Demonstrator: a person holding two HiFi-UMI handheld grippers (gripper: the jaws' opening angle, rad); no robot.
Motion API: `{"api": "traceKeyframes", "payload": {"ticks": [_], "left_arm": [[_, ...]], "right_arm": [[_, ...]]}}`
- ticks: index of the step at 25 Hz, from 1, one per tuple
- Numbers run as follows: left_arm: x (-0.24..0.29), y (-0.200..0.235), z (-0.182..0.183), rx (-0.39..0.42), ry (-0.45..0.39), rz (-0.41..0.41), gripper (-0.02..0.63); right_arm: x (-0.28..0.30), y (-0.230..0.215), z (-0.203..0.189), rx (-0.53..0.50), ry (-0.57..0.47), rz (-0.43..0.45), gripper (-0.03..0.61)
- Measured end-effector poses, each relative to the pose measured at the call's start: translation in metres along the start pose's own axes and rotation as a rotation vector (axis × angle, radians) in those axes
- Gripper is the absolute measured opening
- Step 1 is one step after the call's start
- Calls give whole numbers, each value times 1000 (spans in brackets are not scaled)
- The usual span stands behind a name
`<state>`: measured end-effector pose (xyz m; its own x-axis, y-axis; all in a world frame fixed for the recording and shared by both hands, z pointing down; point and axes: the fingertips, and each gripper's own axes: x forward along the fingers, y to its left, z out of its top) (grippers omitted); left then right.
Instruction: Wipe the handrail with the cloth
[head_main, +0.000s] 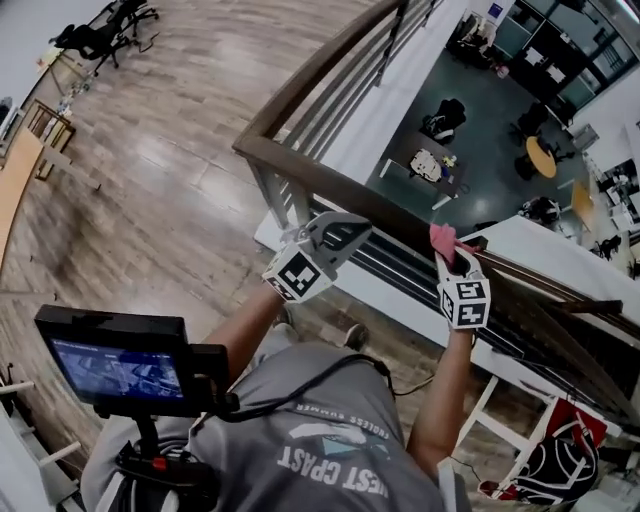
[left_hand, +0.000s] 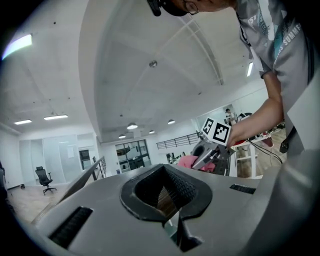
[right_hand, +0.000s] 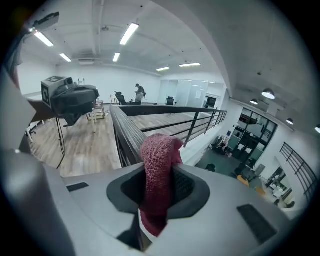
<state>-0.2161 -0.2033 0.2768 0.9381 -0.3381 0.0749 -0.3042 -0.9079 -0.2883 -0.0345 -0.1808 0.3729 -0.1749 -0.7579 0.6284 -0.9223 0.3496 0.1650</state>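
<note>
The brown wooden handrail turns a corner at the left and runs down to the right past both grippers. My right gripper is shut on a pink-red cloth and holds it against the top of the rail. In the right gripper view the cloth sticks up from between the jaws of the right gripper, with the handrail stretching away behind it. My left gripper hovers just over the rail to the left, shut and holding nothing; its jaws look closed in its own view.
Beyond the railing is a deep drop to a lower floor with desks and chairs. A monitor on a chest rig sits at the lower left. A white stool and a red bag stand at the lower right. Office chairs are far left.
</note>
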Motion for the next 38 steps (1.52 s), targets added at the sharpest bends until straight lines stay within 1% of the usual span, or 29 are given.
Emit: {"api": "traceKeyframes", "payload": {"ticks": [2,6,8,9,11,15,17,18,20,24,26,29,31,34,36,38], "left_arm": [[-3,4,-4,-7,-12,-13,3],[-25,21,-10,-15,-6,-18,3],[-39,31,-12,-21,-9,-25,3],[-44,35,-13,-21,-10,-29,3],[-51,39,-17,-21,-12,-38,3],[-72,54,-24,-22,-13,-55,3],[-81,62,-24,-24,-13,-56,3],[-83,64,-23,-25,-13,-53,3],[-86,66,-23,-26,-13,-45,3],[-91,74,-30,-36,-1,-21,3],[-94,76,-37,-47,7,-8,3],[-90,73,-47,-43,25,-4,3],[-85,73,-50,-28,36,-5,3],[-80,83,-65,-48,63,14,3],[-77,87,-75,-39,88,14,3],[-75,96,-76,-16,93,20,3]], "right_arm": [[-9,-9,-10,21,18,-46,72],[-35,-33,-32,107,34,-167,72],[-38,-33,-32,136,51,-207,72],[-34,-29,-27,131,58,-215,72],[-16,-8,-8,98,53,-193,72],[39,71,54,-16,31,-72,72],[53,93,75,-42,26,-37,72],[54,94,78,-35,22,-31,72],[46,82,73,9,20,-42,72],[16,34,38,120,42,-157,72],[13,27,29,139,45,-167,72],[38,42,42,85,22,-117,72],[67,72,64,33,-15,-46,72],[110,125,100,-73,-36,84,72],[123,134,109,-78,-47,140,72],[122,121,108,-51,-54,148,72]]}}
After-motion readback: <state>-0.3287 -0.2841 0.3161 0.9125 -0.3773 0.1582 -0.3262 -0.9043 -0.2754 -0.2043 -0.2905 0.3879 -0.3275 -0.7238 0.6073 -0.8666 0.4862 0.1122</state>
